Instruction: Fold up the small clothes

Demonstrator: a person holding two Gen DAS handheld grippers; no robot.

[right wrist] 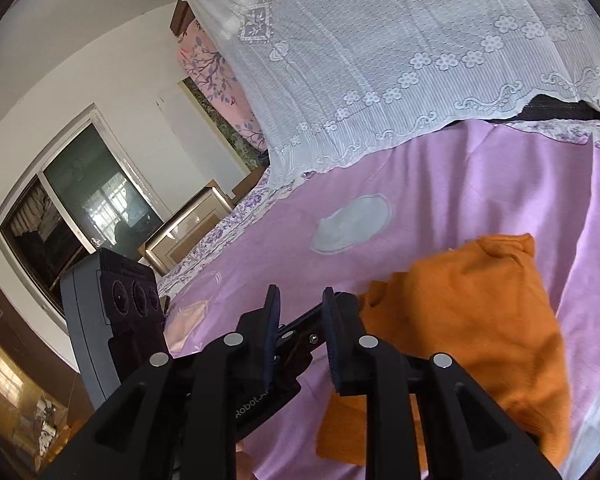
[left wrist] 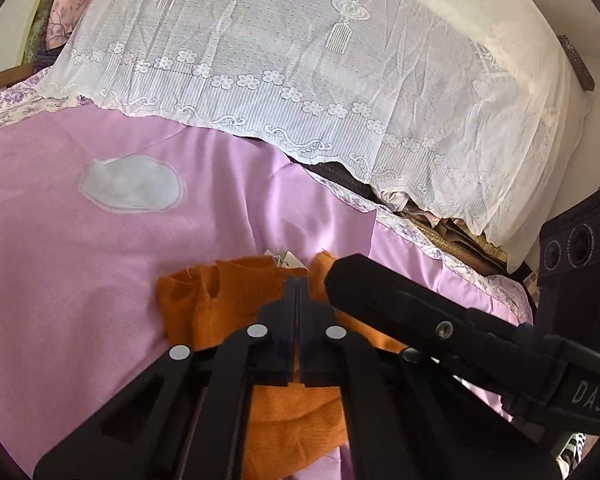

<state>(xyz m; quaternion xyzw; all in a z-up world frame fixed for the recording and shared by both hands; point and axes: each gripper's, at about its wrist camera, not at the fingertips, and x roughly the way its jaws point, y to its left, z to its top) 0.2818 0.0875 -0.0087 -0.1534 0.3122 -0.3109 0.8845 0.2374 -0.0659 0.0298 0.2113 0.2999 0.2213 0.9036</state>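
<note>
The lace cover (left wrist: 300,52) drapes the heaped bedding at the head of the bed, and below its scalloped edge the pink sheet (left wrist: 80,280) spreads wide. A pale oval patch (left wrist: 132,186) sits on the sheet between the lace and the garment. The orange top (left wrist: 228,304) lies on the sheet well below the lace, partly folded, its ribbed neck and white tag turned toward the lace.

The left gripper (left wrist: 297,284) has its jaws pressed together just below the neckline; whether any knit is pinched between them I cannot tell. The right gripper (right wrist: 300,312) stands with its jaws apart and nothing between them, beside the top's edge (right wrist: 460,320).

The risk I see is the soft knit slipping or bunching, so the fold lands crooked. With the two grippers this close, they may also knock together.
</note>
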